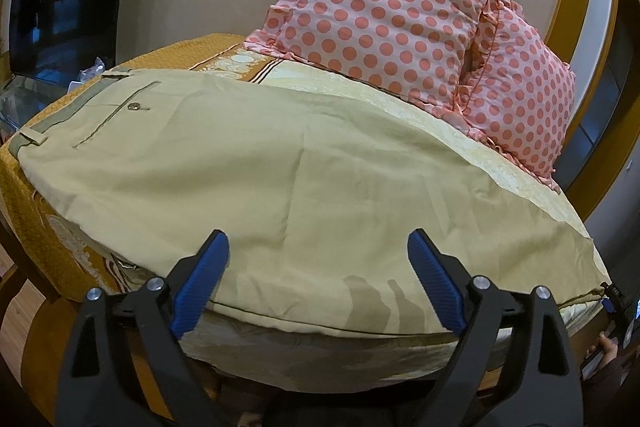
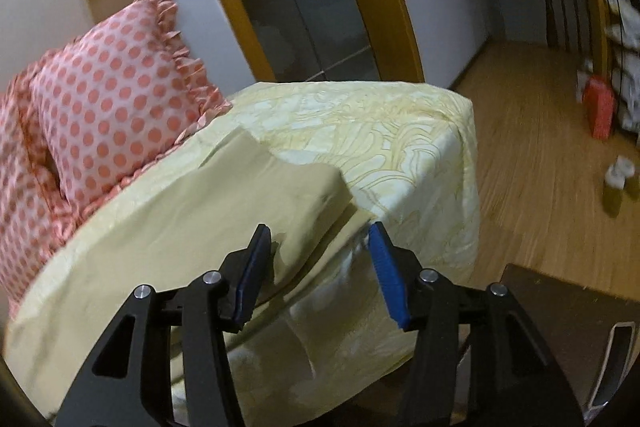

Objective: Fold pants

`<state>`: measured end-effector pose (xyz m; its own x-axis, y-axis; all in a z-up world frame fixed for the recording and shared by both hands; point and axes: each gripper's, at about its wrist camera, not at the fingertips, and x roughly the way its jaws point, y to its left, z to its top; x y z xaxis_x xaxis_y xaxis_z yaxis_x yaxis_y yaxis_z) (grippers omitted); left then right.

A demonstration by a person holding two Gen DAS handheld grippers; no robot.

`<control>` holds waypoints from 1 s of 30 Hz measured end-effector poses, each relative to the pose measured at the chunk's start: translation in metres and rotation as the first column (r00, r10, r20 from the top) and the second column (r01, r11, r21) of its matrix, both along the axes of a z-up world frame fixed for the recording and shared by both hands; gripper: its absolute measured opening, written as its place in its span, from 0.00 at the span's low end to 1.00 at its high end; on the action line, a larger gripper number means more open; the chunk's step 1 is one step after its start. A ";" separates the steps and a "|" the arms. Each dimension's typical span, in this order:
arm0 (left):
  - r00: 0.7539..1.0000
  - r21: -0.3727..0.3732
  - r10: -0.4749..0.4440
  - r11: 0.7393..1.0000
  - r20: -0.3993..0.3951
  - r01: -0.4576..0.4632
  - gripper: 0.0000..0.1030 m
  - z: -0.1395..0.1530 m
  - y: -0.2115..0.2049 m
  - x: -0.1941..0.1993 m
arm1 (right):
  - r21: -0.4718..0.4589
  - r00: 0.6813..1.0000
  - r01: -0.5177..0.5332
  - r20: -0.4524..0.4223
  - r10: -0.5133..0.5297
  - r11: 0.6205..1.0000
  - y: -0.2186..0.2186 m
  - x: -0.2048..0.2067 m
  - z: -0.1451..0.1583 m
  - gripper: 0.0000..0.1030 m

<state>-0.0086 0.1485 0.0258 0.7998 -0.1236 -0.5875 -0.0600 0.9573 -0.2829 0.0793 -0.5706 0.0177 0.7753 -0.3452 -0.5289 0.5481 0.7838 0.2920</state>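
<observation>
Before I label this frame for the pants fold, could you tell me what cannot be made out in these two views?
- Pants, left wrist view: far leg end cut off at the frame's right edge.
- Pants, right wrist view: waistband out of frame.
- Right gripper: whether its fingers touch the cloth, blurred.
- Left gripper: open; underside of the hem hidden by the bed edge.

From the left wrist we look forward between widely spread fingers (image 1: 200, 287), low at the near edge of the bed (image 1: 48, 227), facing across it toward the wall. The pants (image 1: 280, 167) fill the view just beyond the fingertips, and the polka-dot pillows (image 1: 380, 19) sit far beyond the right finger. From the right wrist we look along the fingers (image 2: 386, 275) at the bed's corner, close in, with wooden floor (image 2: 540, 187) beyond the right finger. Both views share the pants (image 2: 240, 195), pillows (image 2: 112, 107) and bedspread (image 2: 400, 147).
</observation>
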 end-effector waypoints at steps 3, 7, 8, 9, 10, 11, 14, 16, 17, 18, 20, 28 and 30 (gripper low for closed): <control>1.000 0.005 0.001 1.000 -0.001 -0.001 0.90 0.000 -0.002 0.000 | -0.050 1.000 -0.008 -0.011 0.007 0.999 0.008 0.000 0.002 0.51; 1.000 0.004 -0.001 1.000 -0.002 0.001 0.91 -0.001 -0.003 0.001 | -0.100 0.998 -0.056 -0.002 0.056 0.993 0.019 0.002 0.004 0.45; 1.000 0.004 0.000 1.000 -0.002 0.000 0.91 -0.001 -0.003 0.001 | -0.094 0.997 -0.073 0.002 0.073 0.993 0.020 0.003 0.004 0.41; 1.000 0.004 -0.001 1.000 -0.002 0.001 0.92 -0.001 -0.003 0.001 | -0.093 0.996 -0.085 0.004 0.086 0.992 0.022 0.004 0.004 0.41; 1.000 0.004 -0.001 1.000 -0.002 0.001 0.92 -0.001 -0.004 0.001 | -0.096 0.994 -0.104 0.017 0.106 0.990 0.025 0.005 0.005 0.41; 1.000 0.005 -0.002 1.000 -0.003 0.002 0.92 -0.002 -0.005 0.001 | -0.093 0.991 -0.124 0.033 0.128 0.988 0.027 0.005 0.005 0.41; 1.000 0.004 -0.001 1.000 -0.003 0.001 0.92 -0.001 -0.006 0.002 | -0.046 0.986 -0.145 0.078 0.149 0.988 0.023 0.002 0.004 0.41; 1.000 0.002 -0.002 1.000 -0.003 0.002 0.92 -0.002 -0.006 0.001 | 0.024 0.981 -0.153 0.128 0.149 0.988 0.014 -0.002 0.001 0.41; 1.000 0.002 -0.002 1.000 -0.003 0.002 0.92 -0.001 -0.006 0.002 | 0.053 0.980 -0.149 0.140 0.141 0.987 0.010 -0.004 -0.001 0.41; 1.000 0.003 -0.002 1.000 -0.003 0.002 0.92 -0.001 -0.005 0.002 | 0.070 0.980 -0.144 0.147 0.133 0.987 0.007 -0.005 -0.002 0.41; 1.000 0.003 -0.001 1.000 -0.003 0.001 0.92 -0.001 -0.006 0.001 | 0.101 0.978 -0.136 0.173 0.118 0.986 0.002 -0.009 -0.004 0.39; 1.000 -0.013 -0.004 1.000 0.003 0.004 0.93 -0.003 -0.010 0.000 | 0.375 0.932 -0.256 0.341 0.124 0.891 -0.027 -0.012 -0.019 0.09; 1.000 -0.012 -0.003 1.000 0.004 0.003 0.93 -0.003 -0.012 0.000 | 0.354 0.905 -0.322 0.389 0.174 0.878 -0.019 -0.009 -0.005 0.08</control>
<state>-0.0085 0.1370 0.0230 0.8015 -0.1330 -0.5830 -0.0561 0.9539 -0.2947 0.0704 -0.5896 0.0127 0.9603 0.0677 -0.2708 0.1623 0.6540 0.7389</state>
